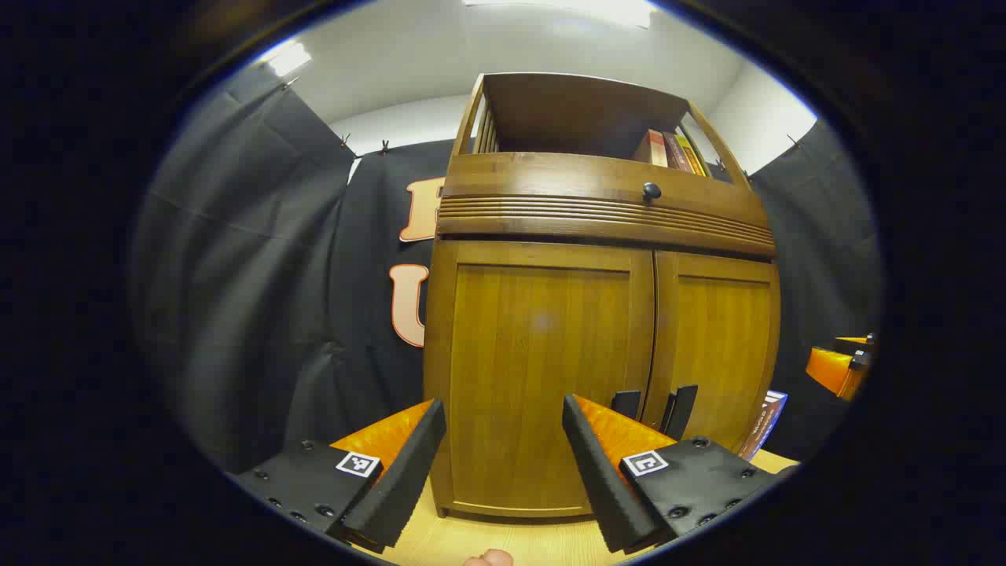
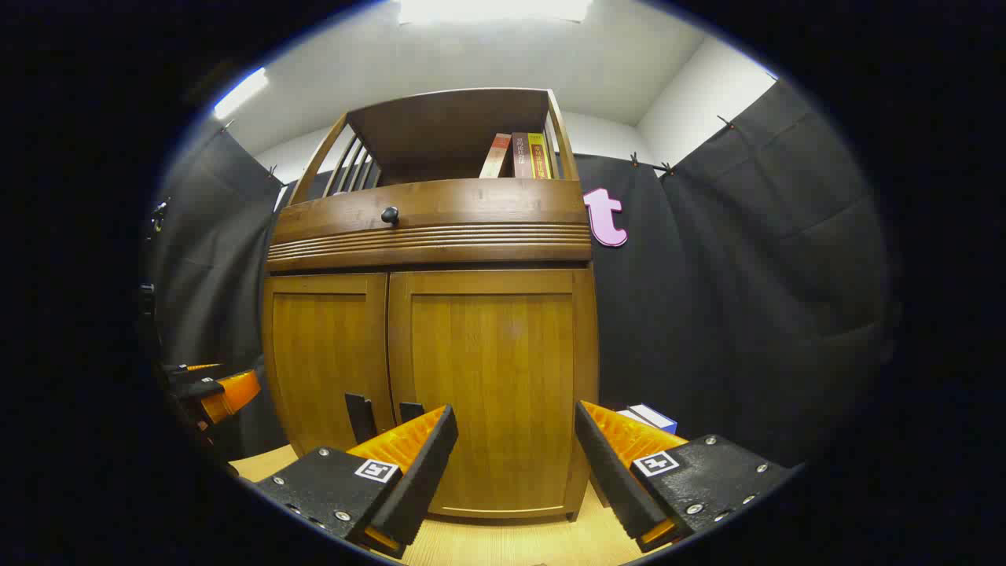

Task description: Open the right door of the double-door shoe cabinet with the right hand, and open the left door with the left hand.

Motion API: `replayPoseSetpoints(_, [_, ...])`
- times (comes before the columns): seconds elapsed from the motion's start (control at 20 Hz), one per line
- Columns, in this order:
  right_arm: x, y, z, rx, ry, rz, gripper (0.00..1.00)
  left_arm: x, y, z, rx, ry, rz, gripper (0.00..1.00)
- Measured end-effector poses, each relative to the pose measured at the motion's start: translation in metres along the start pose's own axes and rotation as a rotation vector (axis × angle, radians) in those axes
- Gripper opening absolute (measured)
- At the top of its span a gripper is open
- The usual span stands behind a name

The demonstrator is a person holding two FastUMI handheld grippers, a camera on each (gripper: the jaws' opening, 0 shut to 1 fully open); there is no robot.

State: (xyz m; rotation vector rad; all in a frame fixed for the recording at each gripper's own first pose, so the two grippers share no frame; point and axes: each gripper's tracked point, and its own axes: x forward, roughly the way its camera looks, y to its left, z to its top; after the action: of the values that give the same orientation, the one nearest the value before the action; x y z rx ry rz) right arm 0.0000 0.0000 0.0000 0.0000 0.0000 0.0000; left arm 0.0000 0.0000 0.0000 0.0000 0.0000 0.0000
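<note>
The double-door shoe cabinet is a glossy, honey-brown wooden unit with vertical grain. It stands on a pale wood-grain tabletop directly ahead of both tools. Both doors are closed and flush.

**Doors and handles**
- In the left gripper view, the left door is the wide framed panel straight ahead, and the right door lies beyond the centre seam.
- Two small dark upright handles stand low on the doors, one on either side of the seam. Their long axis is vertical.
- In the right gripper view, the same pair of handles sits ahead and to the left of the tool axis.

**Grippers**
- Left gripper: jaws spread wide, nothing between them, short of the door face. The handles lie ahead and to its right.
- Right gripper: jaws spread wide, holding nothing, facing the right door.

**Judgement**
Each tool appears to need a sideways shift toward the centre seam before its jaws can straddle a handle. Neither is clearly the nearer.

**Other features**
- A ribbed wooden band with a round dark knob crosses above the doors.
- An open slatted shelf on top holds several upright books.
- The doors are smooth and hard, and offer no grip other than the handles.
</note>
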Motion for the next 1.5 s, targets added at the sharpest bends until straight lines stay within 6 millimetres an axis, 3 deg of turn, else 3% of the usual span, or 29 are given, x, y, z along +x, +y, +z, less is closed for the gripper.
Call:
replayPoseSetpoints(0.1, [0.002,0.007,-0.003,-0.001,0.002,0.008,1.0,0.0,0.001,0.002,0.008,-0.009,0.002,0.95])
replayPoseSetpoints(0.15, [0.002,0.009,-0.006,-0.002,0.006,0.011,0.93,0.0,-0.001,0.001,0.005,-0.009,-0.004,0.95])
replayPoseSetpoints(0.2, [0.004,0.013,-0.007,-0.004,0.006,0.015,1.0,0.0,-0.002,0.002,0.001,-0.008,-0.008,0.96])
replayPoseSetpoints(0.25, [0.005,0.015,-0.009,-0.006,0.004,0.02,0.93,0.001,-0.003,0.003,-0.002,-0.012,-0.01,0.96])
replayPoseSetpoints(0.4, [0.008,0.019,-0.015,-0.018,0.011,0.025,0.93,0.003,-0.003,0.005,0.013,-0.02,-0.014,0.94])
replayPoseSetpoints(0.45, [0.01,0.017,-0.017,-0.023,0.013,0.021,1.0,0.004,-0.003,0.007,0.016,-0.023,-0.016,0.94])
replayPoseSetpoints(0.5, [0.012,0.017,-0.018,-0.024,0.016,0.019,0.93,0.006,-0.004,0.008,0.015,-0.027,-0.018,0.96])
replayPoseSetpoints(0.75, [0.024,0.018,-0.015,0.011,0.018,0.02,0.93,0.013,-0.003,0.013,0.007,-0.023,-0.019,0.94])
replayPoseSetpoints(0.8, [0.027,0.022,-0.016,0.014,0.025,0.028,0.93,0.014,-0.002,0.014,0.011,-0.023,-0.014,0.99])
replayPoseSetpoints(1.15, [0.053,0.068,-0.025,0.019,0.041,0.136,0.93,0.012,0.004,0.016,0.004,-0.024,-0.002,0.96])
replayPoseSetpoints(1.2, [0.058,0.074,-0.026,0.019,0.036,0.147,1.0,0.01,0.005,0.017,0.006,-0.029,-0.001,0.98])
replayPoseSetpoints(1.25, [0.063,0.081,-0.027,0.017,0.03,0.155,1.0,0.009,0.007,0.018,0.01,-0.033,0.003,0.98])
replayPoseSetpoints(1.3, [0.07,0.087,-0.028,0.014,0.025,0.163,0.93,0.008,0.009,0.019,0.01,-0.035,0.01,0.98])
replayPoseSetpoints(1.4, [0.083,0.101,-0.035,0.009,0.038,0.185,0.93,0.005,0.013,0.019,-0.005,-0.031,0.018,0.94])
replayPoseSetpoints(1.45, [0.09,0.106,-0.041,0.006,0.051,0.192,1.0,0.004,0.015,0.018,-0.01,-0.027,0.023,0.94])
replayPoseSetpoints(1.5, [0.096,0.109,-0.044,0.002,0.058,0.19,1.0,0.001,0.018,0.017,-0.011,-0.026,0.027,0.98])
